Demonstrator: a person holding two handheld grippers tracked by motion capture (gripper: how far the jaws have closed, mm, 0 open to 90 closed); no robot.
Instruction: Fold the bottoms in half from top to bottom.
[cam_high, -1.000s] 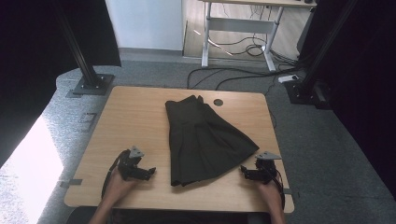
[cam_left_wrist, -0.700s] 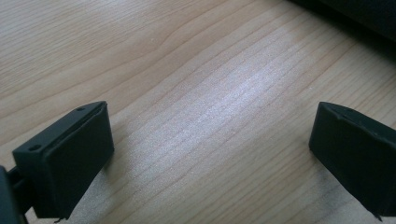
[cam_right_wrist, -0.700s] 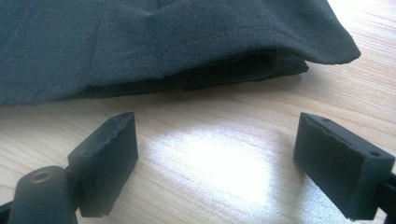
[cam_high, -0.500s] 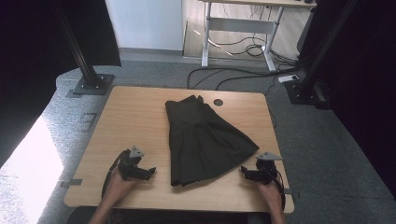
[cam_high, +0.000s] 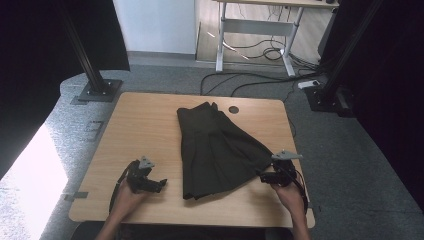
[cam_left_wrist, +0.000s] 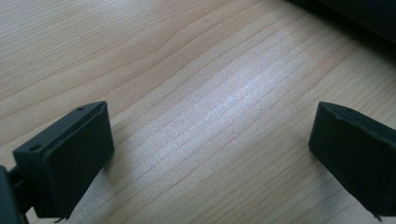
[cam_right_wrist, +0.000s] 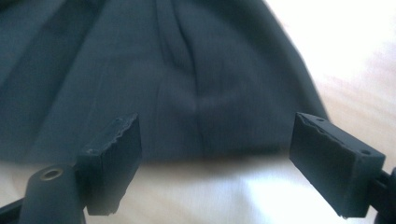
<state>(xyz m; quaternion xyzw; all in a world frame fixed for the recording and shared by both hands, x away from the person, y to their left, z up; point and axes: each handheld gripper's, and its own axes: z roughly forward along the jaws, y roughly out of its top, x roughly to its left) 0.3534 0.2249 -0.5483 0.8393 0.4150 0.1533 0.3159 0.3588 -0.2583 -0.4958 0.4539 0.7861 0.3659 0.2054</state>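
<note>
A dark pleated skirt (cam_high: 215, 147) lies flat across the middle of the wooden table (cam_high: 145, 125), waist end far, hem near. My left gripper (cam_high: 161, 185) rests on the table left of the hem, open, with bare wood (cam_left_wrist: 210, 121) between its jaws. My right gripper (cam_high: 261, 176) sits at the skirt's near right corner, open. In the right gripper view the skirt's hem (cam_right_wrist: 187, 93) lies just beyond the two spread jaws, apart from them.
A small round dark grommet (cam_high: 233, 109) sits in the table near its far edge. Black stand bases (cam_high: 97, 90) and cables (cam_high: 260, 82) are on the grey floor beyond the table. A desk frame (cam_high: 255, 25) stands at the back.
</note>
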